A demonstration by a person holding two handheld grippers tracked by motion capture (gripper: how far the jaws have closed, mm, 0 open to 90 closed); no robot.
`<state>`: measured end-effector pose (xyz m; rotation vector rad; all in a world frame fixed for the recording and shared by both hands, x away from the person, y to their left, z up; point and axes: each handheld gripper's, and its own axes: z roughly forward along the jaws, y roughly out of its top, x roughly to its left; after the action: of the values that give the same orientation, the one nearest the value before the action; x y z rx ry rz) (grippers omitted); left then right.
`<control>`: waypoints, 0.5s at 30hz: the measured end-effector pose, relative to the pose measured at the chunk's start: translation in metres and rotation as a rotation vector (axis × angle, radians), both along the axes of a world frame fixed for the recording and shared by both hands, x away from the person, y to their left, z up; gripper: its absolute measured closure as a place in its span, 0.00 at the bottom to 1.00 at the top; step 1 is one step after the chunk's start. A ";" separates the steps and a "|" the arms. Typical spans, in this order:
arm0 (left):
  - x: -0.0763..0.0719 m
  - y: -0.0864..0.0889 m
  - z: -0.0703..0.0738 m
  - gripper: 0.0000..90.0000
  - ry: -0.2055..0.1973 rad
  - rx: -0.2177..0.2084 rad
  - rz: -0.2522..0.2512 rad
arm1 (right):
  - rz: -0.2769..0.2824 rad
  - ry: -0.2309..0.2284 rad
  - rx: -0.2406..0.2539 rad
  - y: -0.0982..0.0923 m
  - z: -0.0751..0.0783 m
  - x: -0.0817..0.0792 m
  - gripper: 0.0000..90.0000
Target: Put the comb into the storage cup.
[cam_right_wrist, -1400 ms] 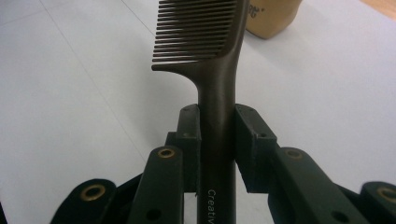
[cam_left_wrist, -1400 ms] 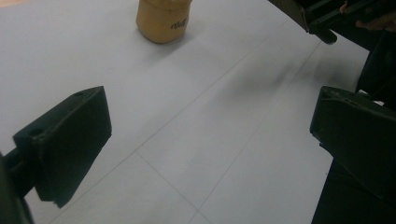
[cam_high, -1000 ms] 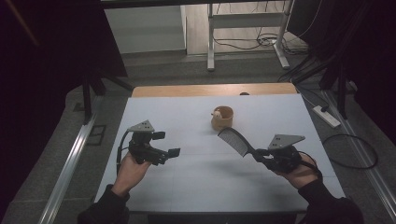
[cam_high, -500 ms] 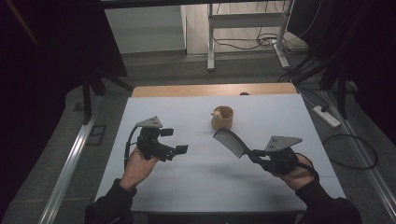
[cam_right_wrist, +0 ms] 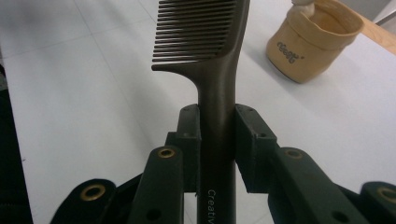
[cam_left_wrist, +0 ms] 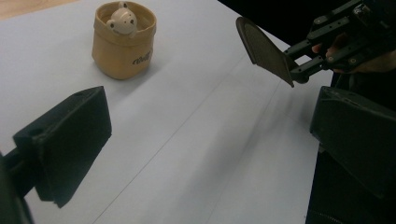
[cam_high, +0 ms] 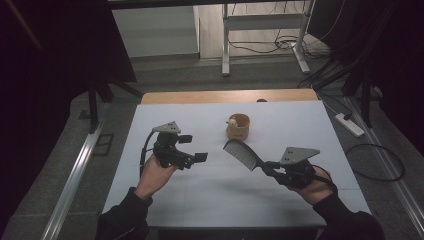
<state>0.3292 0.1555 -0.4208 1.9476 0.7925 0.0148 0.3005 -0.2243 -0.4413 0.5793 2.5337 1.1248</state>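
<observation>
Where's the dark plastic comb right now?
The dark plastic comb is clamped by its handle in the right gripper, held above the white table just in front of the tan fabric pot.

High view overhead facing forward, gripper views close, sharing basket (cam_high: 238,126)

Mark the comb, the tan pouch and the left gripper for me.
comb (cam_right_wrist: 205,32): right gripper view, on its teeth.
tan pouch (cam_left_wrist: 122,52): left gripper view, on its front wall.
left gripper (cam_high: 194,148): high view, midway between its open jaw tips.
</observation>
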 end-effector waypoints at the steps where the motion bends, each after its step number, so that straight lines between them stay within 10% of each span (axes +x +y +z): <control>1: 0.001 -0.001 0.000 0.00 0.002 -0.003 -0.005 | 0.006 0.000 -0.001 0.001 0.000 0.000 0.81; 15: 0.010 -0.009 0.001 0.00 0.020 -0.013 -0.044 | 0.042 -0.029 0.001 0.013 -0.001 -0.004 0.81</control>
<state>0.3395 0.1463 -0.4197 1.9555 0.7613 -0.0362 0.2961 -0.2113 -0.4423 0.5084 2.5316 1.1398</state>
